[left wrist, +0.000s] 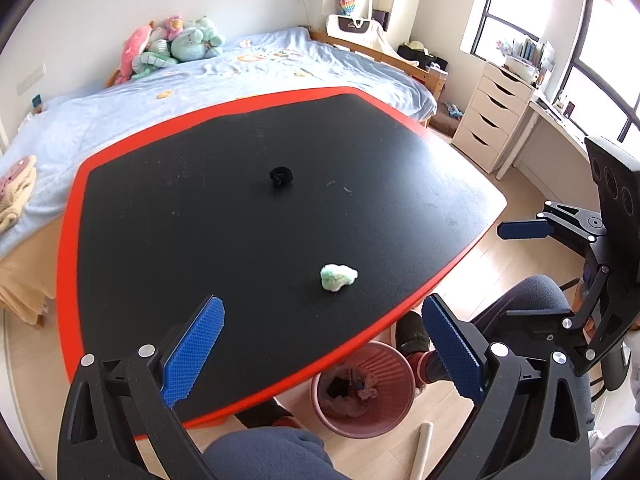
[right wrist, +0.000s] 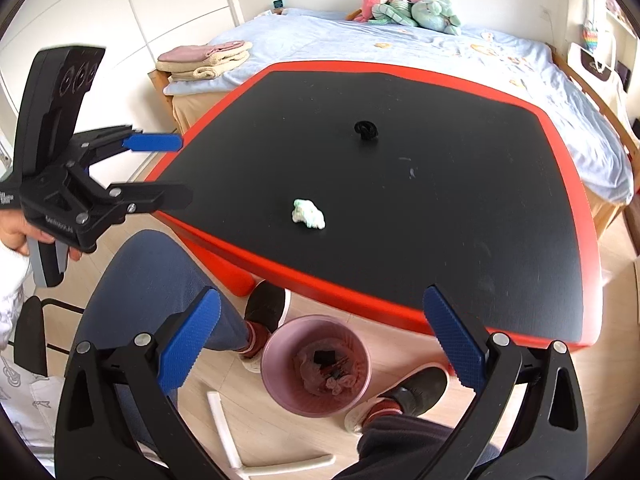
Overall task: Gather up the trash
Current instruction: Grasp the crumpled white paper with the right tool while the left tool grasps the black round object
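A crumpled white-green wad of paper [left wrist: 338, 277] [right wrist: 307, 213] lies on the black table top [left wrist: 200, 220] [right wrist: 460, 200] near its front edge. A small black crumpled scrap [left wrist: 281, 176] [right wrist: 366, 129] sits farther back, mid-table. A pink waste bin [left wrist: 396, 360] [right wrist: 276, 384] with trash inside stands on the floor under the table's front edge. My left gripper [left wrist: 320, 344] [right wrist: 178, 170] hovers open above the front edge, empty. My right gripper [right wrist: 320, 336] [left wrist: 496, 268] hangs open over the bin, empty, to the right of the left one.
The table has a red rim [left wrist: 68, 216] [right wrist: 360, 292]. A person's knees and shoes [right wrist: 416, 392] flank the bin. A bed [left wrist: 200, 76] with plush toys [left wrist: 172, 44] lies behind the table. A white drawer unit [left wrist: 492, 116] stands by the window. White sticks [right wrist: 224, 428] lie on the floor.
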A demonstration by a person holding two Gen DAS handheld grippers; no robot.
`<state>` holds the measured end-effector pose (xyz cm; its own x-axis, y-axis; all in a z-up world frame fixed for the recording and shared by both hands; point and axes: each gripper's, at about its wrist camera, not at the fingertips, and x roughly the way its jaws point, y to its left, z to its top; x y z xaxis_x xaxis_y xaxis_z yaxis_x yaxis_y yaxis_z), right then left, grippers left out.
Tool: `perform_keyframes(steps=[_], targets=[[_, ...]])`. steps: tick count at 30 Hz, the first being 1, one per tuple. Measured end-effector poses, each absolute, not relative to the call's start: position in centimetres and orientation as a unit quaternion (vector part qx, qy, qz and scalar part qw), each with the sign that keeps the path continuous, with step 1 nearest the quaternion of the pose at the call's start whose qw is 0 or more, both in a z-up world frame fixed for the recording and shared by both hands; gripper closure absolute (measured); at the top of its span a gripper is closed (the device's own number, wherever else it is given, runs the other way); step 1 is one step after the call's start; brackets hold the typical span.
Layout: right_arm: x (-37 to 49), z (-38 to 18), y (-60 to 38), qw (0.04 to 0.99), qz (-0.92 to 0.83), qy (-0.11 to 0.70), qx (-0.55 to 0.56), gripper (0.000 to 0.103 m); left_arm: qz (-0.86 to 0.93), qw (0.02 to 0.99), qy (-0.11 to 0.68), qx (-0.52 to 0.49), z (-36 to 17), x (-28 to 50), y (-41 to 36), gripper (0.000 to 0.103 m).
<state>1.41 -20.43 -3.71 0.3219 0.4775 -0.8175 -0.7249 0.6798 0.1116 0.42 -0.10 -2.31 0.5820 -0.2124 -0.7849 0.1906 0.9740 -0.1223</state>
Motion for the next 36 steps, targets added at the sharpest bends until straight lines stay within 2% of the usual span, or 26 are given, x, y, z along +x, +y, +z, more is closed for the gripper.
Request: perform_keyframes(steps=[13, 30, 31, 33, 36], targets=[[6.5, -5.0, -15.6, 0.779, 0.4, 0.447, -0.18, 0.003, -0.121, 0.885, 0.45, -0.008, -2.7, 8.6, 1.7, 0.008], [9.6, -9.8, -11.9, 0.749, 0.429, 0.46, -0.208, 0.004, -0.129, 0.863, 0.488, -0.007, -8.9, 17.9, 0.9, 0.008], [9.7, -10.1, -11.7, 0.747, 0.433, 0.459, -0.211, 0.005, -0.13, 0.862, 0.489, -0.006, -9.2, 18.2, 0.8, 0.008], [9.7, -10.5, -11.5, 0.743, 0.438, 0.459, -0.214, 0.013, -0.132, 0.862, 0.49, -0.002, -9.7, 18.7, 0.6, 0.01], [9.8, -11.3, -11.1, 0.735, 0.445, 0.464, -0.216, 0.026, -0.134, 0.859, 0.493, 0.001, -10.4, 19.1, 0.4, 0.021]])
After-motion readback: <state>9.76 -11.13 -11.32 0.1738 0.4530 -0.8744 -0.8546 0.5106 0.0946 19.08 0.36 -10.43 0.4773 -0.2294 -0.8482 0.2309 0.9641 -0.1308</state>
